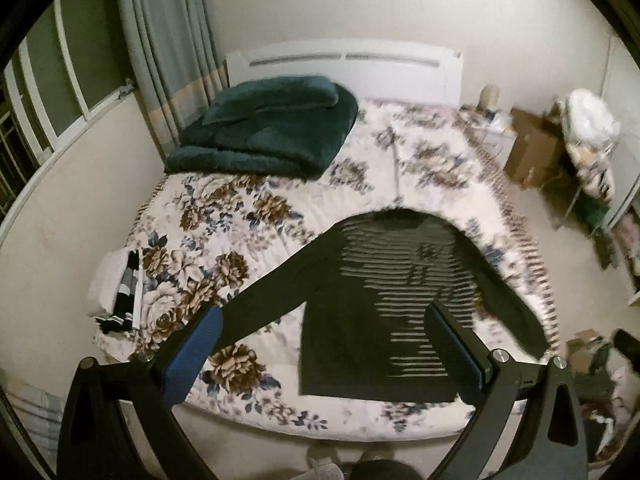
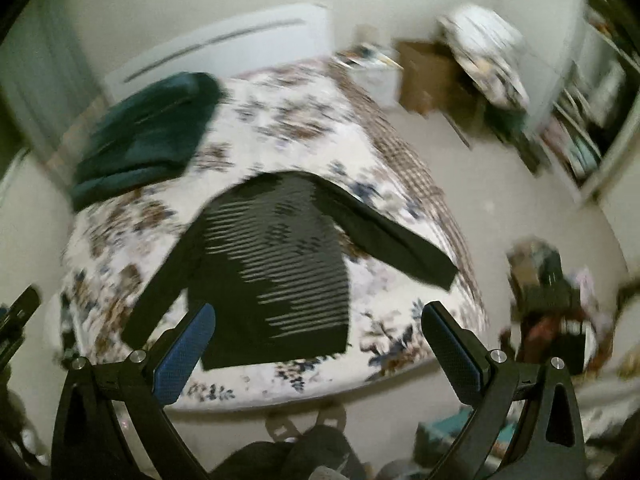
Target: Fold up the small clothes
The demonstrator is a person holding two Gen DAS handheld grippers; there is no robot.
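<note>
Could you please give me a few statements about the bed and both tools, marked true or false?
1. The dark striped top lies spread flat on the floral bedspread with both sleeves out to the sides. True.
2. The left tool is shut on a sleeve of the top. False: it is open and holds nothing.
3. A folded dark green blanket lies near the headboard. True.
4. The right tool holds the hem of the top. False: it is open, above the bed, with nothing between its fingers.
5. The green blanket lies on top of the striped top. False: they are apart, with bare bedspread between them.
</note>
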